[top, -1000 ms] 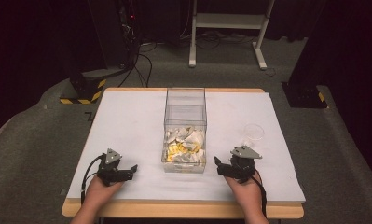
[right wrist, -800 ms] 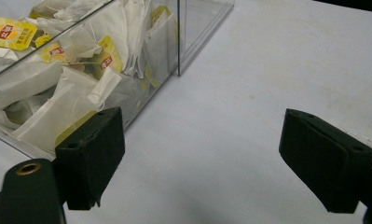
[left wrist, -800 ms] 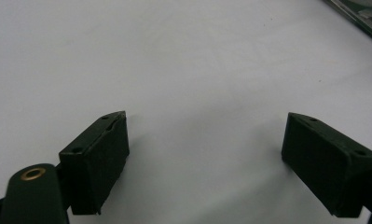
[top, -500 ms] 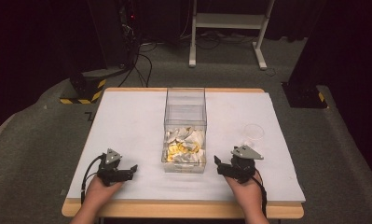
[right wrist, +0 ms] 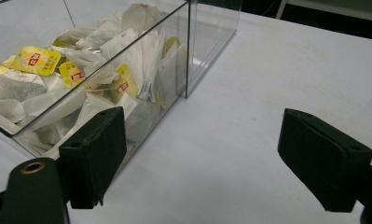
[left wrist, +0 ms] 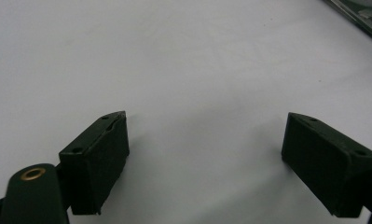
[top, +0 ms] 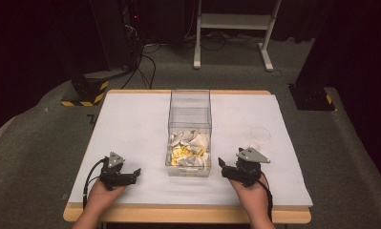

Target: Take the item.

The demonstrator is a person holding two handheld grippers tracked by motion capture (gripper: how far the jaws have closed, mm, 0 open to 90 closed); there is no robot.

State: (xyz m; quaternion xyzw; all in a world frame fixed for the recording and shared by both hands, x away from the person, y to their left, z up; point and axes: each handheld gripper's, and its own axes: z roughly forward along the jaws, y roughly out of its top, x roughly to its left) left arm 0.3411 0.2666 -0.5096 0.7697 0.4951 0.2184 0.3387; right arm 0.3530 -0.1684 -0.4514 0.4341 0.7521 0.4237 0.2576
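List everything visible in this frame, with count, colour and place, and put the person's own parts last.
Clear box: one, transparent, two compartments, centre of the table.
Tea bags: a pile, white with yellow tags, in the box's near compartment; the far compartment looks empty.
Clear cup: one, transparent, on the table right of the box.
Table: one, white top with a wooden edge.
Frame legs: white, on the floor beyond the table.
Cables: black, on the floor at far left.
Left gripper: black, fingers open, near left of the table.
Right gripper: black, fingers open, near right, beside the box.
Hands: two, at the near edge.
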